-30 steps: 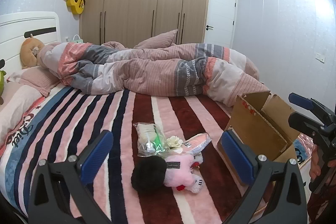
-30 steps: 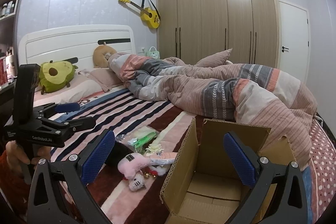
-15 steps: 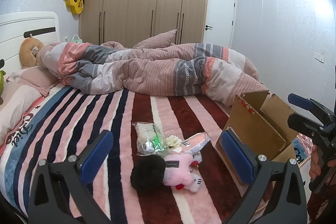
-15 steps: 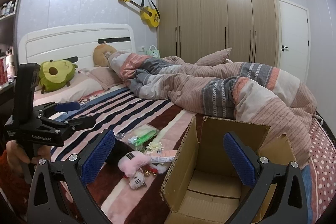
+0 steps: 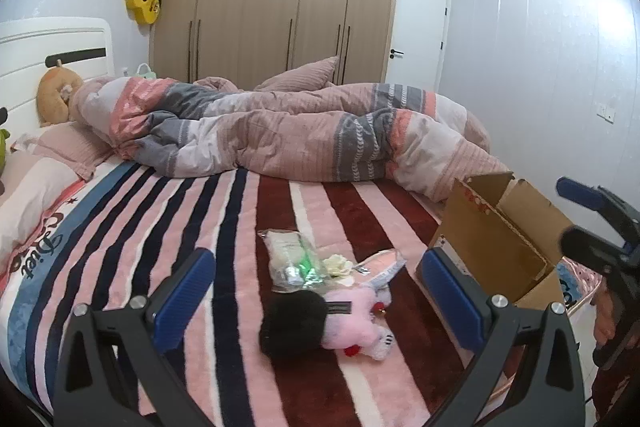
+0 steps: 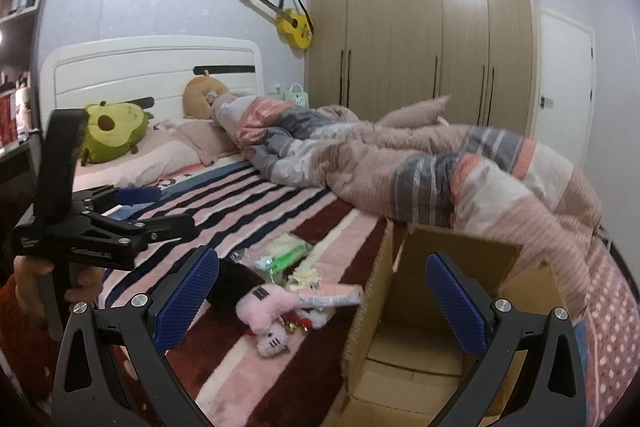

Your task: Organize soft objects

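Both jaws stand wide apart and empty; our left gripper [image 5: 316, 291] has edged closer to the pink plush [image 5: 356, 319], so picking for the cardboard box [image 6: 436, 311] looks about to begin.

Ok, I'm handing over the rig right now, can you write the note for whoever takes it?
Left tool: open, empty, above the pile.
Right tool: open, empty, over the box's near edge.
Pile on the striped blanket: pink plush, black fluffy item, clear packet, white flower, left of the cardboard box.
Done: nothing visible in the box.
Left: move the soft items into the box.
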The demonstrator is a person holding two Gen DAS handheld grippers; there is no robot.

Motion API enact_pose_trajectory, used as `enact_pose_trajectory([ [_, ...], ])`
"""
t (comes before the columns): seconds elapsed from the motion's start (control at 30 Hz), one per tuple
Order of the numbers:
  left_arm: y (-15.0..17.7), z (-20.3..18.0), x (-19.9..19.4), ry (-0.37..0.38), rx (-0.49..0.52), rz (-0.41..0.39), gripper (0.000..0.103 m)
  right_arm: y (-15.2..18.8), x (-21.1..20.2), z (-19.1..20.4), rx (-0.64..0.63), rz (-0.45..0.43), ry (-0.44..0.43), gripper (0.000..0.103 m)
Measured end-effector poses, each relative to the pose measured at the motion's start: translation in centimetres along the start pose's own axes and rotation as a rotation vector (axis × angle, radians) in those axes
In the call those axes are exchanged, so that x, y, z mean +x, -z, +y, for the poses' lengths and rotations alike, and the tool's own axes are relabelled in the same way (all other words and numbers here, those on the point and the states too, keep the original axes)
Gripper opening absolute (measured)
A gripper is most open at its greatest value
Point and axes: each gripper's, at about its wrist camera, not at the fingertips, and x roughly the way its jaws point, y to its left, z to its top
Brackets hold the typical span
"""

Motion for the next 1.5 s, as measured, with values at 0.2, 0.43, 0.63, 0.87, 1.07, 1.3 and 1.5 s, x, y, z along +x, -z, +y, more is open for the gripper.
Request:
enact_pose_trajectory([
  [0.2,0.3,3.5,-0.4,0.004,-0.022,0.002,0.103,-0.9,0.7,5.5,-0.126,0.016,-0.03,0.079],
  [0.43,2.1,6.3,0.9,-0.032,0.006,0.053,0.103,3.1,6.2,8.5,-0.042,0.192,-0.126,0.058],
  [0.63,4.9,7.6,3.3,0.005,0.005,0.133,0.102,8.7,11.1,7.3,0.11,0.358,-0.085,0.058],
  [0.87,6.8,5.7,5.3,0.122,0.05,0.203,0.102,12.2,16.0,5.5,0.106,0.409,-0.031,0.058],
  [1.07,6.8,2.6,5.8,0.248,0.094,0.238,0.089,13.4,16.3,4.6,0.112,0.408,-0.048,0.026],
  [1.3,7.7,-1.2,9.7,0.319,0.14,0.335,0.055,14.2,13.4,4.8,0.117,0.428,0.013,0.026],
  [1.5,8.9,-1.6,12.3,0.234,0.179,0.388,0.054,14.6,12.8,3.9,0.166,0.435,0.017,0.026],
])
